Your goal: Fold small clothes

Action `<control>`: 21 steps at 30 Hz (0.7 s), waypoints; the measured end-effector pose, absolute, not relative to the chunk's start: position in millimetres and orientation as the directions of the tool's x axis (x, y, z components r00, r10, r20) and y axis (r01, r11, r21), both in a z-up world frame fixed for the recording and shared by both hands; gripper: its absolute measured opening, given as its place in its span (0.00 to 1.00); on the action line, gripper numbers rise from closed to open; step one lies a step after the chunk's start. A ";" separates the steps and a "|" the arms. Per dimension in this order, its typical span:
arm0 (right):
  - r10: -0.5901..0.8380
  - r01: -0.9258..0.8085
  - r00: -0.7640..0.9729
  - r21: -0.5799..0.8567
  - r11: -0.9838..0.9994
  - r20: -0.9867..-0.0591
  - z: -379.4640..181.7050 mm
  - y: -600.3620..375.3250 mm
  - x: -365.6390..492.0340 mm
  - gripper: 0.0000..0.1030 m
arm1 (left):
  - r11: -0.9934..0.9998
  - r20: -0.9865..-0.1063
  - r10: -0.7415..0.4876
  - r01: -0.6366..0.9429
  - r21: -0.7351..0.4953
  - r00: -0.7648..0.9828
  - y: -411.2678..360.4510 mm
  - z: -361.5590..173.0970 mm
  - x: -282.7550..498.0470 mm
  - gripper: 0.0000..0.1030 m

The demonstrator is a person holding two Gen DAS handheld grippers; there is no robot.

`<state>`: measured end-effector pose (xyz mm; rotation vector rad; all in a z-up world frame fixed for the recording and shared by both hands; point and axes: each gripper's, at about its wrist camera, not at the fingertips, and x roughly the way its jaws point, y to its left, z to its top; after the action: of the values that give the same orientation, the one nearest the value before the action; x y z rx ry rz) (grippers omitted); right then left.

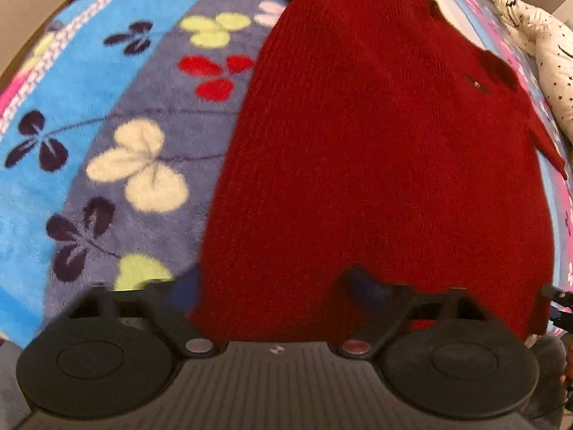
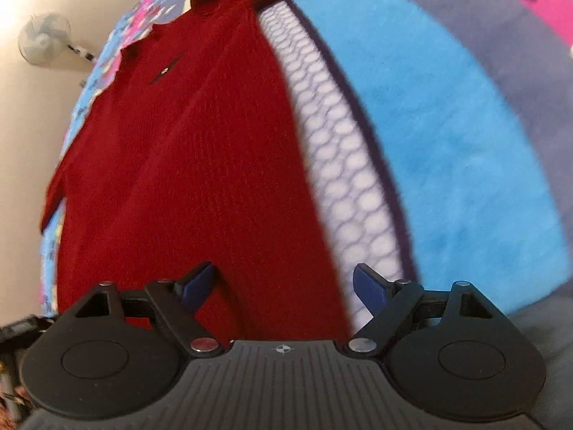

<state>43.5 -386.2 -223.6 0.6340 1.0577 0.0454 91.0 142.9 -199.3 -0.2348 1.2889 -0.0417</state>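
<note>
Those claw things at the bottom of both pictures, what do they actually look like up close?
Each claw is mostly matte black plastic. The left claw and right claw both have a ribbed grey-black centre plate with a small white star-like mark, flanked by two round black discs. Angled black arms pivot on shiny silver bolts and end in dark blue fingertips. No sleeves or cables are clearly visible.

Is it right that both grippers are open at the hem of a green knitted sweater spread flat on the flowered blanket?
Not quite: the sweater is red, not green, as both wrist views show. The rest holds: the left gripper and the right gripper are open at its hem, and it lies spread flat on the flowered blanket.
</note>
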 end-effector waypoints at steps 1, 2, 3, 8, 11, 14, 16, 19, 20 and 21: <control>0.326 0.260 0.518 0.508 0.821 -0.791 -219.8 -383.4 41.3 0.49 | 0.969 -0.944 -0.168 -0.128 -0.211 0.284 142.7 -191.8 89.2 0.27; 0.360 0.246 0.518 0.539 0.806 -0.776 -214.7 -382.8 40.5 0.38 | 0.964 -0.937 -0.175 -0.140 -0.225 0.301 143.5 -183.8 87.0 0.22; 0.404 0.239 0.521 0.583 0.776 -0.752 -208.2 -382.7 38.4 0.38 | 0.963 -0.927 -0.174 -0.140 -0.231 0.334 144.7 -173.2 86.1 0.22; 0.326 0.090 0.577 0.455 0.886 -0.749 -166.3 -360.2 28.8 0.55 | 0.979 -0.917 -0.122 -0.106 -0.174 0.381 144.7 -154.9 81.2 0.39; 0.270 0.057 0.554 0.360 0.931 -0.788 -171.8 -350.2 26.0 0.58 | 0.984 -0.922 -0.093 -0.109 -0.143 0.375 146.6 -161.9 71.3 0.65; 0.173 0.101 0.522 0.262 0.960 -0.835 -183.2 -344.0 17.2 0.59 | 0.993 -0.934 -0.055 -0.082 -0.090 0.354 140.5 -164.8 55.0 0.71; 0.151 0.129 0.524 0.254 0.959 -0.838 -185.4 -344.8 1.3 0.63 | 0.996 -0.936 -0.041 -0.057 -0.065 0.349 136.7 -166.5 41.8 0.73; 0.124 0.120 0.548 0.225 0.967 -0.827 -183.8 -344.6 -19.3 0.72 | 0.999 -0.938 -0.022 -0.024 -0.032 0.346 135.8 -168.8 24.1 0.76; 0.103 0.110 0.532 0.190 0.976 -0.840 -186.7 -342.5 -23.4 0.72 | 1.000 -0.938 -0.007 -0.013 -0.012 0.347 134.6 -170.8 20.6 0.77; 0.097 0.095 0.510 0.167 0.981 -0.855 -190.6 -339.2 -25.0 0.72 | 1.000 -0.936 0.015 -0.005 0.015 0.352 132.6 -172.7 17.8 0.77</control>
<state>-25.0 -339.2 -190.6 0.2024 1.0380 0.0011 17.8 132.6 -172.7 0.0099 1.2109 0.0132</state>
